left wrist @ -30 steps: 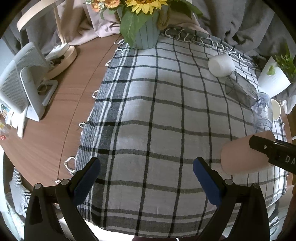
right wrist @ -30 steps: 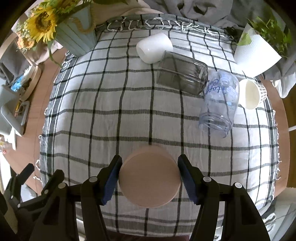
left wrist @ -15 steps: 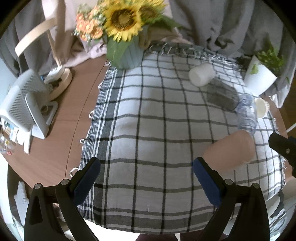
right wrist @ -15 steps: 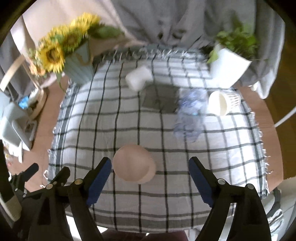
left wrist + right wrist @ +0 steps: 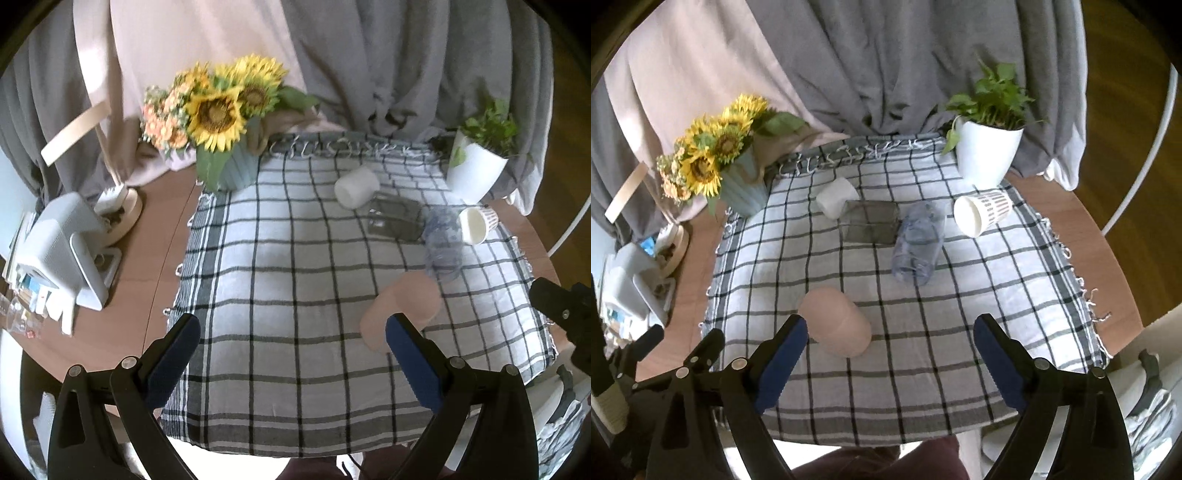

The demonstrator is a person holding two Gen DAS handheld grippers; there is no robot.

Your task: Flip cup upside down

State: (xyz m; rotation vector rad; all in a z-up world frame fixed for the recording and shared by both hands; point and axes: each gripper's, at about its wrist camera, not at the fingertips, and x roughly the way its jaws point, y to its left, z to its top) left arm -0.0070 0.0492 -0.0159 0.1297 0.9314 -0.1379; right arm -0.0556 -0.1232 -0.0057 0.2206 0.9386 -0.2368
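Observation:
A pink cup [image 5: 836, 321] stands upside down on the checked cloth [image 5: 923, 332], closed base up; it also shows in the left wrist view [image 5: 406, 302]. My right gripper [image 5: 886, 354] is open and empty, raised above and in front of the cup, which lies near its left finger. My left gripper [image 5: 291, 354] is open and empty above the cloth's front half, the pink cup just behind its right finger. The right gripper's black body [image 5: 565, 314] shows at the right edge of the left wrist view.
Lying on the cloth behind: a white cup [image 5: 836, 197], a dark glass [image 5: 871, 221], a clear bluish cup [image 5: 918, 240], a white striped cup [image 5: 982, 214]. A sunflower vase [image 5: 738, 184], a potted plant [image 5: 988, 151] and desk items [image 5: 62, 251] ring the round wooden table [image 5: 1082, 229].
My right gripper opened, let go of the pink cup and drew back and up. The cup now stands alone on the cloth. My left gripper also rose and pulled back.

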